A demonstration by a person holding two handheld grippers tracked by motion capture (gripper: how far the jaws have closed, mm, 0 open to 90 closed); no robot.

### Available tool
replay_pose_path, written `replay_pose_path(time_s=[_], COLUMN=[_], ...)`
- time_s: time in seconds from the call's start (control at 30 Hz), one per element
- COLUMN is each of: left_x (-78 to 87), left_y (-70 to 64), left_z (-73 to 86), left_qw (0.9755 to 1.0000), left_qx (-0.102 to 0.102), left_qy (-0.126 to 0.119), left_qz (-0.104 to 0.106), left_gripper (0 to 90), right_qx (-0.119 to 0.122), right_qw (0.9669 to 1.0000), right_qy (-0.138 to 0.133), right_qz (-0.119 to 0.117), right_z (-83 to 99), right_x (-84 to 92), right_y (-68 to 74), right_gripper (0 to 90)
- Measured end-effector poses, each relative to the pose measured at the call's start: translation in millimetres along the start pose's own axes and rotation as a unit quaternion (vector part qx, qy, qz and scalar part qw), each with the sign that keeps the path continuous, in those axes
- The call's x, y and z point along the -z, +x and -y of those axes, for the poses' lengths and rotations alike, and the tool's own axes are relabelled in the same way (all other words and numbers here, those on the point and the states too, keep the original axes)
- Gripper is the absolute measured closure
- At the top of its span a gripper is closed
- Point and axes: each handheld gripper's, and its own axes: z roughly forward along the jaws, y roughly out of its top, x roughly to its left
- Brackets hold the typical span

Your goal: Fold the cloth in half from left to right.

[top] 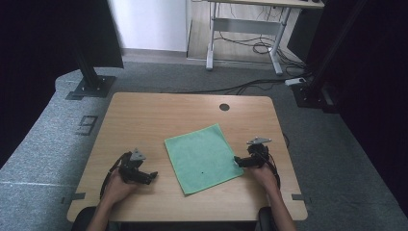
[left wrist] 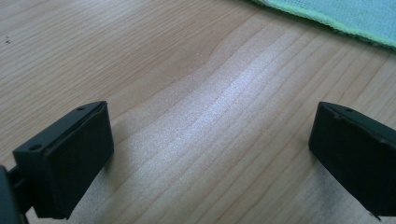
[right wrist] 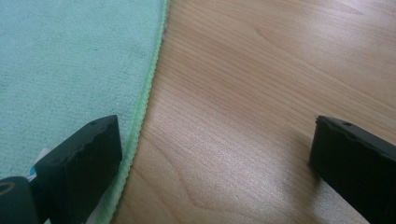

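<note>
A green cloth [top: 203,157] lies flat and spread near the middle of the wooden table [top: 144,120], turned a little askew. My left gripper [top: 153,175] rests low on the table to the cloth's left, open, with bare wood between its jaws; the left gripper view shows the cloth's edge [left wrist: 341,18] at the top right. At the cloth's right edge my right gripper [top: 236,161] is open as well. In the right gripper view its left fingertip [right wrist: 81,161] sits over the cloth's hem [right wrist: 147,88], the other over wood.
A round cable hole [top: 224,107] is in the table near its far edge. Beyond the table stand a desk frame [top: 245,33] with loose cables on the floor and two black stand bases [top: 91,86] on the grey carpet.
</note>
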Motion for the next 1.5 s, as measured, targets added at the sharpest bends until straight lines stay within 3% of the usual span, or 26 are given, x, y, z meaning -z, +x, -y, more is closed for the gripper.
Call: replay_pose_path(time_s=[0.2, 0.43, 0.53, 0.6, 0.63, 0.87, 1.0, 1.13, 1.23, 1.37, 1.47, 1.5], left_x=[0.6, 1.6, 0.2, -0.9, -3.3, -18.7, -33.0, -43.2, -51.0, -57.3, -65.5, -67.0], left_y=[5.0, 14.8, 19.9, 21.1, 22.2, 24.8, 28.1, 30.9, 31.4, 33.2, 32.5, 32.2], left_z=[-8.4, -31.5, -54.1, -62.1, -74.6, -101.8, -105.6, -104.4, -101.1, -97.2, -93.6, -92.0], left_qw=[1.0000, 0.9997, 0.9988, 0.9987, 0.9985, 0.9981, 0.9983, 0.9982, 0.9980, 0.9975, 0.9977, 0.9976], left_qx=[0.005, 0.019, 0.030, 0.030, 0.025, 0.022, 0.019, 0.029, 0.033, 0.042, 0.033, 0.034], left_qy=[0.008, -0.016, -0.037, -0.041, -0.046, -0.052, -0.043, -0.040, -0.032, -0.026, -0.011, -0.017], left_qz=[-0.001, -0.004, -0.009, -0.010, -0.012, -0.025, -0.036, -0.033, -0.043, -0.050, -0.059, -0.058], left_gripper=[9.7, 17.1, 22.6, 25.5, 27.7, 38.3, 43.6, 48.0, 50.5, 50.4, 48.9, 48.4], right_qx=[0.000, -0.002, -0.002, -0.002, -0.002, -0.003, -0.003, -0.003, -0.003, -0.003, -0.003, -0.003], right_qw=[0.9999, 0.9999, 0.9999, 0.9999, 0.9999, 0.9999, 0.9999, 0.9999, 0.9999, 0.9999, 0.9999, 0.9999], right_qy=[-0.010, -0.010, -0.010, -0.010, -0.010, -0.010, -0.010, -0.010, -0.010, -0.010, -0.010, -0.011], right_qz=[0.000, 0.001, 0.002, 0.002, 0.002, 0.002, 0.002, 0.002, 0.002, 0.002, 0.002, 0.002], right_z=[2.7, 3.2, 3.3, 3.4, 3.5, 3.8, 3.8, 3.8, 3.8, 3.8, 3.8, 3.8], right_x=[-0.6, -0.2, 0.0, 0.1, 0.2, 0.4, 0.4, 0.4, 0.4, 0.4, 0.4, 0.4], right_y=[-0.8, -0.4, -0.3, -0.2, -0.1, 0.0, 0.1, 0.1, 0.1, 0.1, 0.1, 0.1], right_gripper=[0.0, 0.0, 0.0, 0.0, 0.0, 0.0, 0.0, 0.1, 0.0, 0.1, 0.1, 0.0])
